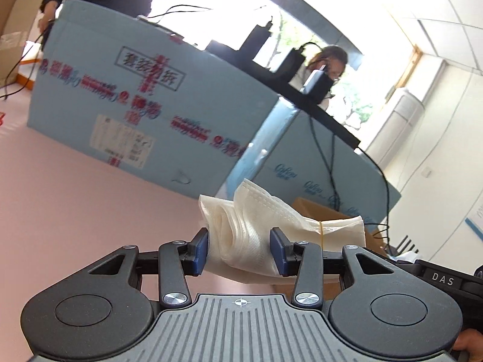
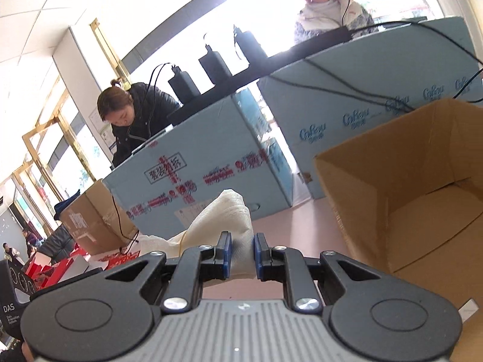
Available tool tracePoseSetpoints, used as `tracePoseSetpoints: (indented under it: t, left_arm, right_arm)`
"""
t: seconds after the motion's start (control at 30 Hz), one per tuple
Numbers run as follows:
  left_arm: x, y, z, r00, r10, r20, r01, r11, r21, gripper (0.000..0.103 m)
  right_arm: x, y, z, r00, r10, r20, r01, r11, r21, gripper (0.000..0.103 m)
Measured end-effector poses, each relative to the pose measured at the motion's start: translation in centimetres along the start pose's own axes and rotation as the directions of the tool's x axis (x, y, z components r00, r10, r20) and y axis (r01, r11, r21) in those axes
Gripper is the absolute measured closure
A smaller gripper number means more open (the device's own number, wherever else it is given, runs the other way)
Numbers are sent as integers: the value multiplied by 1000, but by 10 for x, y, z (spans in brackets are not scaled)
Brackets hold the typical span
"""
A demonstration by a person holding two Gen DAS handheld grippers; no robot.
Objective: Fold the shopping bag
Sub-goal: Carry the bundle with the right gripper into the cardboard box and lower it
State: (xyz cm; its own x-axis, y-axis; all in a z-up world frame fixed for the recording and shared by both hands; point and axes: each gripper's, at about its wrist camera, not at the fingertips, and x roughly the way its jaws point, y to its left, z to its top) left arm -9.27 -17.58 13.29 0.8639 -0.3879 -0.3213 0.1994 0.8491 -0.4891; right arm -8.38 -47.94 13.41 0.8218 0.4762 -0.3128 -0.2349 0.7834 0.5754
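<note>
A: What does the left gripper [image 1: 240, 249] have?

B: The bag [image 1: 250, 232], a white rolled-up bundle. Its blue pads [image 1: 201, 252] press the thick rolled end from both sides, so the jaws are clamped on it, set fairly wide by the roll's bulk.

A: And the right gripper [image 2: 243, 255]?

B: It pinches the same bag [image 2: 226, 220] at the other end. The jaws there stand much closer, with a thin stretch of fabric squeezed between the pads [image 2: 227, 256].

A: So where is the bag?

B: Held up between the two grippers, above the pink table [image 1: 75, 211]. I cannot tell whether any part touches the tabletop. A thin yellow band [image 1: 322, 233] circles it near the far end in the left view; the right view shows the band [image 2: 184, 241] too.

A: What's around it?

B: Beyond the bag stand light blue cartons [image 1: 145, 96] with red print, and a black bar [image 1: 305, 96] with dark devices and cables lies across their tops. An open brown box [image 2: 422, 187] sits just to the right of the right gripper. Two people [image 2: 135, 120] stand behind the cartons.
</note>
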Motion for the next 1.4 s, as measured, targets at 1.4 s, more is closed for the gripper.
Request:
tracePoseSetpoints:
  t: [1.4]
  left_arm:
    - [232, -186, -69, 803, 75, -592, 257, 852, 456, 60]
  right_arm:
    - [33, -229, 67, 819, -346, -457, 389, 921, 0, 69]
